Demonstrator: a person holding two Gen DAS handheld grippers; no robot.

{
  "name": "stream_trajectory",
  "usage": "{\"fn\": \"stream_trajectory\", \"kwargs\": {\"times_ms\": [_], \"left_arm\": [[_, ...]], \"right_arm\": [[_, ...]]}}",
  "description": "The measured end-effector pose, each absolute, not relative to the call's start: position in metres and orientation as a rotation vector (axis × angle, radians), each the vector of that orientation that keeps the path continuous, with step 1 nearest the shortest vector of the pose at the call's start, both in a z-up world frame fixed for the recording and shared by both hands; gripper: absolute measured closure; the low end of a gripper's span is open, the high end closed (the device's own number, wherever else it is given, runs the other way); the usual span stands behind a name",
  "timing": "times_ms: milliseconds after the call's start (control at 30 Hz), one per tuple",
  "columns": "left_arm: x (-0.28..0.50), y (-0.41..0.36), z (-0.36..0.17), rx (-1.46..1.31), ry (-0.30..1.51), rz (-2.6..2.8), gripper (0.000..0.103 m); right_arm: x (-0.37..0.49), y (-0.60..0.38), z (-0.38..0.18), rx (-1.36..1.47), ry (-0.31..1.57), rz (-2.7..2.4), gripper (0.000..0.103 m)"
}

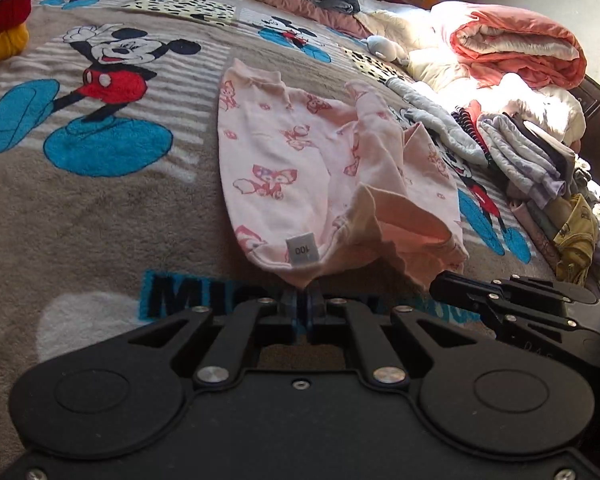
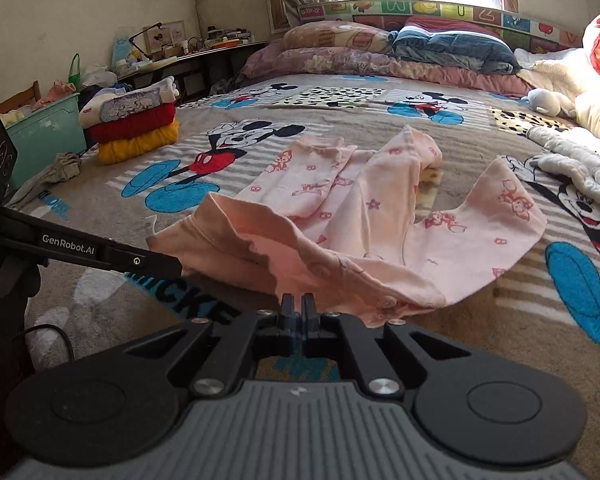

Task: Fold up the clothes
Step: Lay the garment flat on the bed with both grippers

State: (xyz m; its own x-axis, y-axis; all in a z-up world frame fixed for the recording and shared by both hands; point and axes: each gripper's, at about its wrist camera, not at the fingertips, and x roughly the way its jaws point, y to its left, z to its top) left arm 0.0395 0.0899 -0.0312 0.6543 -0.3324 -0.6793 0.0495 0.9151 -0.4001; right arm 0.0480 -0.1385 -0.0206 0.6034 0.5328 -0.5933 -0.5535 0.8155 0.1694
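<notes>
A pale pink child's garment with a red butterfly print (image 1: 300,152) lies on the Mickey Mouse blanket (image 1: 100,208). My left gripper (image 1: 302,294) is shut on its near edge, beside a grey size tag (image 1: 302,249). My right gripper (image 2: 297,300) is shut on the buttoned near edge of the same garment (image 2: 380,216). Both lift that edge a little above the blanket. The far part of the garment lies flat. The right gripper shows in the left wrist view (image 1: 440,284), and the left gripper shows in the right wrist view (image 2: 172,266).
A stack of folded red and yellow clothes (image 2: 134,128) sits at the bed's left edge. A heap of mixed clothes (image 1: 540,168) and a rolled orange quilt (image 1: 516,48) lie on the right. Pillows (image 2: 380,52) line the headboard. A green bin (image 2: 44,132) stands off the bed.
</notes>
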Motion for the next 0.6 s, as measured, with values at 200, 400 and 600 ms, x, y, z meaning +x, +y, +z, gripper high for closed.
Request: {"fn": "stream_trajectory", "kwargs": {"times_ms": [200, 400, 600], "left_arm": [[0.022, 0.112, -0.016, -0.488, 0.762, -0.221, 0.048], [0.027, 0.137, -0.032, -0.733, 0.786, -0.159, 0.048], [0.036, 0.148, -0.06, -0.983, 0.827, -0.17, 0.048]], "right_arm": [[0.022, -0.15, -0.024, 0.097, 0.672, 0.656, 0.044], [0.036, -0.209, -0.029, 0.51, 0.676, 0.564, 0.043], [0.067, -0.26, -0.092, 1.005, 0.826, 0.434, 0.036]]}}
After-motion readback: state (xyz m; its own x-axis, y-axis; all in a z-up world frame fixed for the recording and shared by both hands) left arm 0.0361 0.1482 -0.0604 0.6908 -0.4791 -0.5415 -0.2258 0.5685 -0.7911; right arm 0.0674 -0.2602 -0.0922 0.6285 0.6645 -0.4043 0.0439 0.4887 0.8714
